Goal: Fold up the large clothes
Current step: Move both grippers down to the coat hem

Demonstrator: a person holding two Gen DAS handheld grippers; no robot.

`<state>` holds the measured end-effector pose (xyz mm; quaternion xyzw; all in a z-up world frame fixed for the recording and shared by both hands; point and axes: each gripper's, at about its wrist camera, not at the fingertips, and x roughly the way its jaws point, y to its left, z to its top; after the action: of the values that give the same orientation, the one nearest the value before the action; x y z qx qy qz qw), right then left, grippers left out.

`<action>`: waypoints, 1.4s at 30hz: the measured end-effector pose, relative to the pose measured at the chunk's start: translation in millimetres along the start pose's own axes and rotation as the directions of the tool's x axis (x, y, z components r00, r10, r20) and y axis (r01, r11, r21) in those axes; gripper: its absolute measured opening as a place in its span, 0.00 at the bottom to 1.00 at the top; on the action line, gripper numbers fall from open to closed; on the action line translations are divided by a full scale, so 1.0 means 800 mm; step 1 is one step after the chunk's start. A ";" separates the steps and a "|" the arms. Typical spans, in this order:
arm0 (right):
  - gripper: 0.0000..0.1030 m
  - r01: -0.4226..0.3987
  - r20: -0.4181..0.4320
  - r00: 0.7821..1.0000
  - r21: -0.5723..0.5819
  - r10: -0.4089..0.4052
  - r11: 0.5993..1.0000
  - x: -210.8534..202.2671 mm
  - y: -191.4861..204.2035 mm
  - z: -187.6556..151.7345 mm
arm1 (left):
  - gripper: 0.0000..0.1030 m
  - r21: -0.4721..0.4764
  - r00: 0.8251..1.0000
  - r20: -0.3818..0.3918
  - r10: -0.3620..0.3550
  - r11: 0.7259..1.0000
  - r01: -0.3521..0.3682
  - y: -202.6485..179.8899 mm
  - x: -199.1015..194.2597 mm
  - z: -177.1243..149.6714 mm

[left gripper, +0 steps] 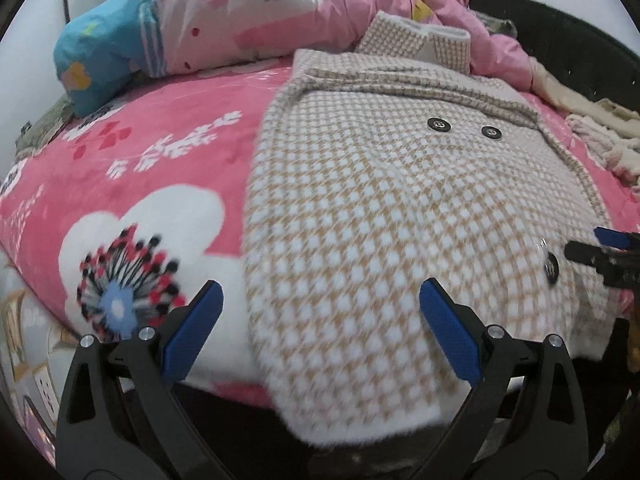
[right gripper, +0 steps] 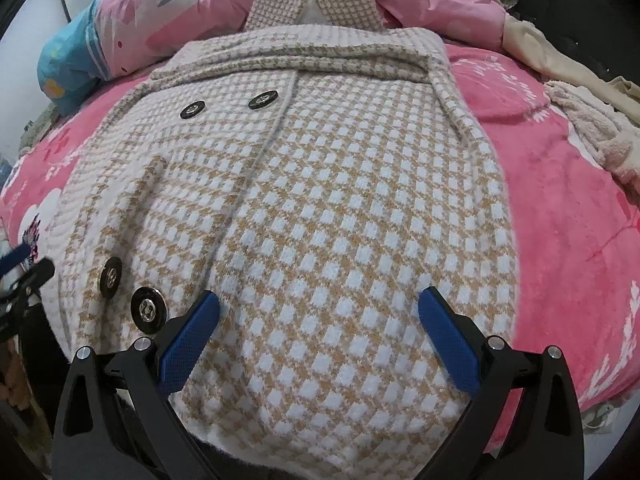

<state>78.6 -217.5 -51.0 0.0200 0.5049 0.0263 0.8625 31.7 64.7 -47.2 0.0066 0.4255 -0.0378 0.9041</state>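
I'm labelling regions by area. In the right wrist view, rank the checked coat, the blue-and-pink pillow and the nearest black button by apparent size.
1. checked coat
2. blue-and-pink pillow
3. nearest black button, smallest even though nearness to the camera enlarges it.

no readable text, labels, brands or numbers anywhere

The near hem of the houndstooth coat drops over the bed's edge behind the left gripper, blurred there. Its collar end tucks under the pink quilt. The right gripper is cut off at the left wrist view's border. The cream garment runs out of frame.
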 end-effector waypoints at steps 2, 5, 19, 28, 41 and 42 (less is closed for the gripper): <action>0.94 -0.021 0.009 1.000 0.011 0.021 1.000 -0.010 -0.006 -0.007 | 0.92 -0.017 1.000 0.017 -0.014 1.000 0.014 0.011 -0.017 -0.015; 0.94 -0.025 0.028 0.999 0.022 0.025 0.999 -0.029 -0.016 -0.022 | 0.92 -0.038 0.998 0.049 -0.031 0.999 0.033 0.027 -0.040 -0.037; 0.92 0.002 0.047 0.999 0.189 -0.011 0.982 -0.064 -0.099 -0.074 | 0.62 -0.129 0.982 0.019 -0.188 0.973 0.189 0.054 -0.018 -0.038; 0.88 -0.059 0.052 0.997 0.238 0.048 0.969 -0.046 -0.118 -0.068 | 0.41 -0.256 0.970 -0.032 -0.240 0.940 0.224 0.066 0.025 -0.005; 0.71 -0.093 0.053 0.995 0.274 0.082 0.957 -0.052 -0.129 -0.086 | 0.33 -0.342 0.951 -0.057 -0.304 0.901 0.268 0.071 0.030 -0.010; 0.69 -0.097 0.049 0.995 0.276 0.086 0.956 -0.053 -0.128 -0.089 | 0.33 -0.345 0.949 -0.061 -0.309 0.899 0.271 0.069 0.029 -0.011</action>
<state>-1.4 -322.2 -55.3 0.1648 0.4864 -0.0055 0.8580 43.4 119.0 -71.7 -0.2072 0.4728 -0.0995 0.8506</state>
